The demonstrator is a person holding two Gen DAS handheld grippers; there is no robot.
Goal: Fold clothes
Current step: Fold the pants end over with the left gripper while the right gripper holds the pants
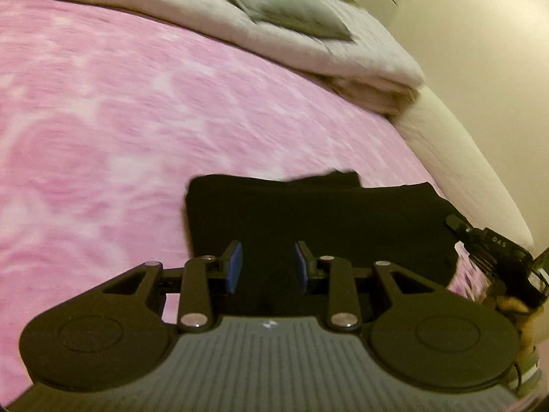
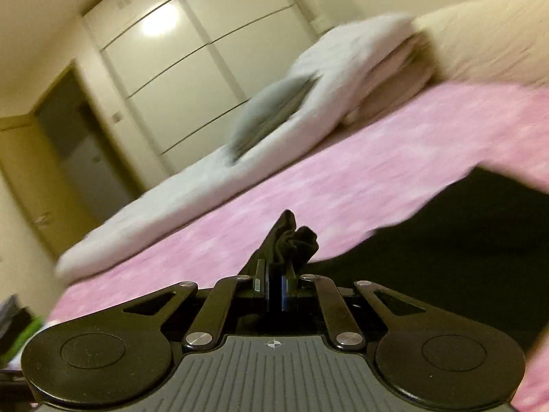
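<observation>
1. Pink blanket (image 1: 120, 120) is covering the bed, with a pale duvet (image 1: 343, 44) bunched at the far end.
2. Black garment (image 1: 326, 213) is lying near the bed's edge, looking soft, light and floppy; corners and hems seem the best holds.
3. Left tongs (image 1: 269, 267) are hovering partly open over it, gripping nothing.
4. Right tongs (image 2: 274, 288) are pinching a bunched fold.
5. Blur and darkness are hiding the garment's type and folds.
</observation>
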